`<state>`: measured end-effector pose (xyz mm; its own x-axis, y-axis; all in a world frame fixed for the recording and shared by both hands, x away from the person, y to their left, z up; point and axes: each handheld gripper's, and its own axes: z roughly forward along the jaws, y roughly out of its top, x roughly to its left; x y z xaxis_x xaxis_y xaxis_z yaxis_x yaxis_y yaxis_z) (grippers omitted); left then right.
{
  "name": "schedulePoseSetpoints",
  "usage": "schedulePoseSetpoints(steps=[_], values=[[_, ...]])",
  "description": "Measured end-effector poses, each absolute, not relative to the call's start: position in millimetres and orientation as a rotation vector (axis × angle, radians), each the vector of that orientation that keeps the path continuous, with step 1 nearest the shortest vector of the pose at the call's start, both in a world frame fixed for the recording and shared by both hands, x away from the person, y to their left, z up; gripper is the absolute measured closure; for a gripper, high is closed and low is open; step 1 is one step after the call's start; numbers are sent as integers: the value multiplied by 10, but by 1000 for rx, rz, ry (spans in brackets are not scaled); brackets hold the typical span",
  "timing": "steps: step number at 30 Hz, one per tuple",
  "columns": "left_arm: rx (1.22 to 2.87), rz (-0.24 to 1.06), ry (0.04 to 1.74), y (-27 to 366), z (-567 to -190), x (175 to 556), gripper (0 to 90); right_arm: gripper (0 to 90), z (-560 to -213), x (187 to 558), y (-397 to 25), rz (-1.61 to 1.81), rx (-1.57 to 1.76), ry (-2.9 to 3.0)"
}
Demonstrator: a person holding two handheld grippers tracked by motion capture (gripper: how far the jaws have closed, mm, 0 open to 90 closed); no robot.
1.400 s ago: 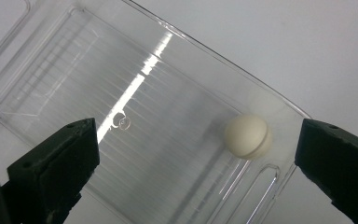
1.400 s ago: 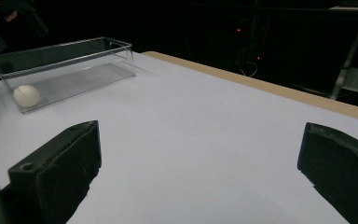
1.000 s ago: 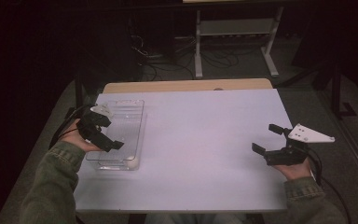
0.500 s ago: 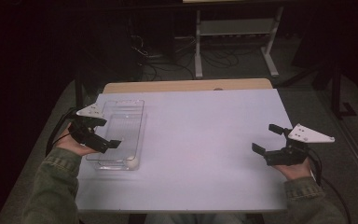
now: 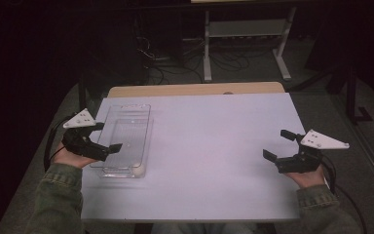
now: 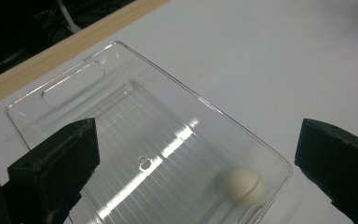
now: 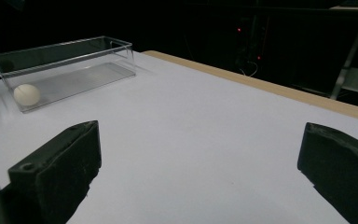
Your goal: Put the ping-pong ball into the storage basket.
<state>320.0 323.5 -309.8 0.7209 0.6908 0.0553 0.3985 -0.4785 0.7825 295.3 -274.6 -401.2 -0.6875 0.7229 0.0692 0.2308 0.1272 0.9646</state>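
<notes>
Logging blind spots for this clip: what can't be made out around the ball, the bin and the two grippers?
- White ball: blurred in the left gripper view; its surface marking is unreadable.
- Clear bin: its near end is cut off by the bottom edge of the left gripper view.
- Left gripper: its far jaw is barely discernible in the dim high view.
- Right gripper: its underside is hidden in the high view.

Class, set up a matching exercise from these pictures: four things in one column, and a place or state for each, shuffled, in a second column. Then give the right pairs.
1 white ball
2 clear tray
3 left gripper
4 right gripper

a open, over the tray's left side
b open, at the table's right edge
c inside the tray, at its near end
d on the table's left part

Pairs: 1-c, 2-d, 3-a, 4-b
</notes>
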Motion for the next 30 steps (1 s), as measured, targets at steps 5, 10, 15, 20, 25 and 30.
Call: schedulePoseSetpoints(steps=[5, 10, 15, 20, 25, 30], values=[[2012, 456, 833, 3320, -3101, 3148, 0, 0, -4011, 2951, -2747, 1585, 919, 1994], [1968, 482, 856, 3356, -3147, 3109, 0, 0, -4012, 2952, -2747, 1585, 919, 1994], [1929, 517, 865, 3400, -3185, 3060, 0, 0, -4012, 2952, -2745, 1584, 919, 1995], [1894, 546, 856, 3426, -3220, 2975, 0, 0, -4014, 2953, -2744, 1581, 919, 1998], [1868, 574, 876, 3473, -3308, 2904, 0, 0, -4014, 2952, -2744, 1581, 919, 1997], [1786, 606, 887, 3538, -3428, 2816, 0, 0, -4022, 2958, -2738, 1578, 920, 2003]])
